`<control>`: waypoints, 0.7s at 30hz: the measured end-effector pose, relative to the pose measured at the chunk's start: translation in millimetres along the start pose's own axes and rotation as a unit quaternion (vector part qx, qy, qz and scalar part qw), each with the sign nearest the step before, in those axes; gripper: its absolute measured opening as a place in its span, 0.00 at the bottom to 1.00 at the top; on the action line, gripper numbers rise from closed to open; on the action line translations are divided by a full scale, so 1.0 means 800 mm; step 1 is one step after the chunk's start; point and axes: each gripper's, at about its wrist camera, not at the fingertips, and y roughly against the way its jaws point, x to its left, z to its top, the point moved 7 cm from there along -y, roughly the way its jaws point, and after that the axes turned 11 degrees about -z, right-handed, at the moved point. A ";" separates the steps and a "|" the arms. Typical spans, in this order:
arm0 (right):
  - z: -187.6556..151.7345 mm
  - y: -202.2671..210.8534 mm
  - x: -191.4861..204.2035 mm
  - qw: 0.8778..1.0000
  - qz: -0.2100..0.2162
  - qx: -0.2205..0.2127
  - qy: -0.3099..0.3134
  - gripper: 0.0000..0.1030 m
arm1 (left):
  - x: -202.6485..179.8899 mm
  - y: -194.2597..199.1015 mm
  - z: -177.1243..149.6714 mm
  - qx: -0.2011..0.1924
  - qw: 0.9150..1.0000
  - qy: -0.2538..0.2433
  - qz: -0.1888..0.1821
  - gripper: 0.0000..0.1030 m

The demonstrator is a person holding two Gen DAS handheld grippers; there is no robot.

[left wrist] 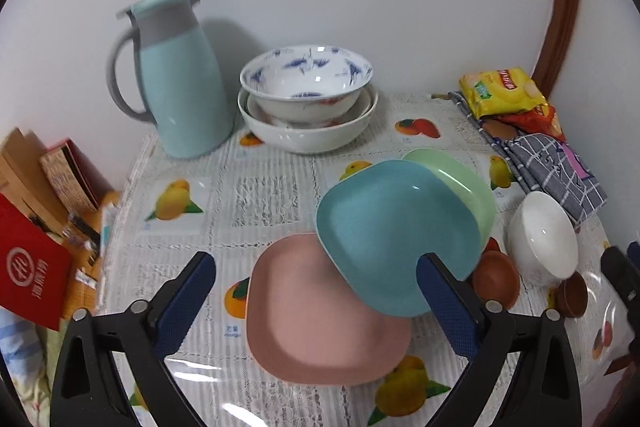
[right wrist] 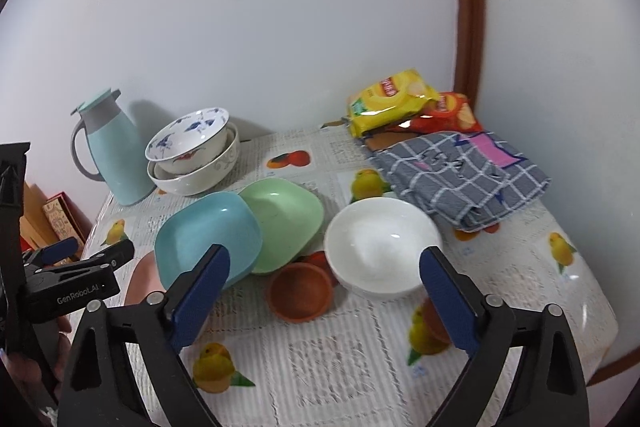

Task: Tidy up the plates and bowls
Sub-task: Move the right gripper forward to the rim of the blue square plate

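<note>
- Directly ahead of the left gripper [left wrist: 316, 291], jaws spread wide and holding nothing, lies the pink plate [left wrist: 320, 311] flat on the fruit-print tablecloth [left wrist: 248, 195], partly between the two fingers
- Overlapping its far right corner, the blue plate [left wrist: 396, 231] leans tilted on the green plate [left wrist: 460, 179]
- Meanwhile the right gripper [right wrist: 324, 295], equally open and empty, faces the white bowl [right wrist: 380, 247] and a small brown bowl [right wrist: 300, 291], so the left looks better placed for the plates
- Plates are square, rounded, glossy; stacked bowls [left wrist: 308, 103] wait by the jug [left wrist: 180, 79]
</note>
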 end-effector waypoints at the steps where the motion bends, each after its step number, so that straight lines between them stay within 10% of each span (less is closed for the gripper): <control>1: 0.000 -0.006 0.007 1.000 0.003 0.002 0.004 0.88 | 0.004 -0.006 0.001 0.002 1.000 0.004 -0.002 0.93; 21: 0.004 -0.116 0.096 0.996 0.030 0.030 0.078 0.68 | 0.028 -0.103 0.032 0.034 0.998 0.042 -0.018 0.93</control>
